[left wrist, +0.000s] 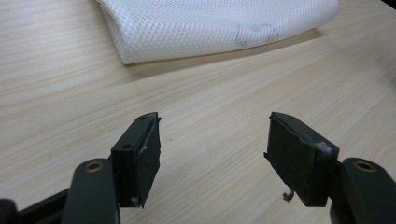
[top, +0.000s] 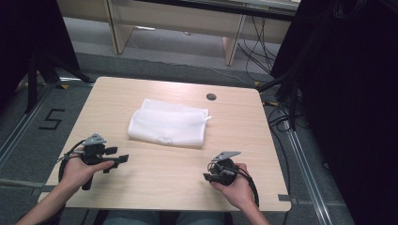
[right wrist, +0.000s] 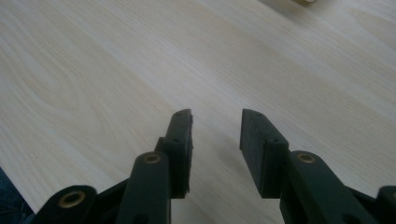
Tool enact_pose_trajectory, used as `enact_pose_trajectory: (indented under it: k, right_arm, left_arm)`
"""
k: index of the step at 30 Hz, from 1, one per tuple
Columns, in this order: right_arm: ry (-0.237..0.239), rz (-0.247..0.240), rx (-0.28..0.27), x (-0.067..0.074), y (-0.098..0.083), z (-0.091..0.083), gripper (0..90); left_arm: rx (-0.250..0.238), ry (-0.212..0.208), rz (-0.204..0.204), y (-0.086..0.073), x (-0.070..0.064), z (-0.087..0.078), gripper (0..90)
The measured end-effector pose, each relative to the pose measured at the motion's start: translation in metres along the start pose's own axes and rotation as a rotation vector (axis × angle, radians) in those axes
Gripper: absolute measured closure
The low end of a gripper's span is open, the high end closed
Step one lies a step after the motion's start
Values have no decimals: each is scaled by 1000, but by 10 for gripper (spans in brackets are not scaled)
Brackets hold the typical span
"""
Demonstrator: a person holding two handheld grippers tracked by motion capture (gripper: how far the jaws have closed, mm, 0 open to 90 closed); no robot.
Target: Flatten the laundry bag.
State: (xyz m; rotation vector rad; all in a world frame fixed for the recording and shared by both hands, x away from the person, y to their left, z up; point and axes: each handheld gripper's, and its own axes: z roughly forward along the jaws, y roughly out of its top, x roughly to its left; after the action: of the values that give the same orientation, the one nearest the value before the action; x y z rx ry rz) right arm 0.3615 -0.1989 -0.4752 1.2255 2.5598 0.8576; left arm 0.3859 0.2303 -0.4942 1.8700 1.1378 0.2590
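Observation:
A folded white mesh cloth (top: 169, 123) lies on the far middle of the light wooden table (top: 159, 180). A hand holds my left gripper (top: 123, 158) near the table's front left, pointing right; its jaws stand wide apart with nothing between them. In the left gripper view that gripper (left wrist: 212, 140) hovers over bare wood, and the cloth (left wrist: 210, 23) lies ahead of it, apart from the jaws. Another hand holds my right gripper (top: 206, 177) at the front right, pointing left. In the right gripper view it (right wrist: 215, 126) is open over bare wood, its jaws less far apart.
A small round cable hole (top: 211, 97) sits in the table near the far edge. Black drapes and loose cables (top: 281, 117) stand off the table's right side. A tripod leg (top: 33, 79) stands at the far left on the floor.

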Motion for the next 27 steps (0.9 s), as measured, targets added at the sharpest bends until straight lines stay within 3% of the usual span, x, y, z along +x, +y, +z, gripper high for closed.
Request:
enact_pose_trajectory:
  k: [5,10,11,13,17,18,20,23,24,25,27]
  right_arm:
    - [29,31,-16,-6,-2,-1,684]
    - [3,47,-11,-8,0,-5,809]
    - [-6,53,-1,-8,0,-5,828]
    - [-9,51,-11,-8,3,-5,851]
    - [-35,66,-12,-9,13,-8,840]
    - [-32,90,-39,-9,16,-6,834]
    - [-33,101,-57,-12,23,-6,816]
    - [-50,116,-57,-18,32,-7,769]
    - [-62,110,-82,-22,34,-3,746]
    - [-53,138,-62,-23,39,-5,729]
    - [-60,139,-81,-26,45,0,710]
  left_arm:
    - [7,3,-3,1,1,1,345]
    - [1,13,-16,2,1,0,399]
    - [0,47,-59,2,1,0,418]
    - [23,52,-67,-1,5,-2,455]
    - [7,72,-94,0,11,-7,541]
    - [6,66,-92,2,12,-8,543]
    - [-2,69,-74,8,17,-10,533]
    - [-20,90,-88,15,24,-8,503]
    - [-8,96,-80,17,27,-8,493]
    - [-9,87,-86,20,29,-6,483]
    - [0,77,-90,28,32,0,454]
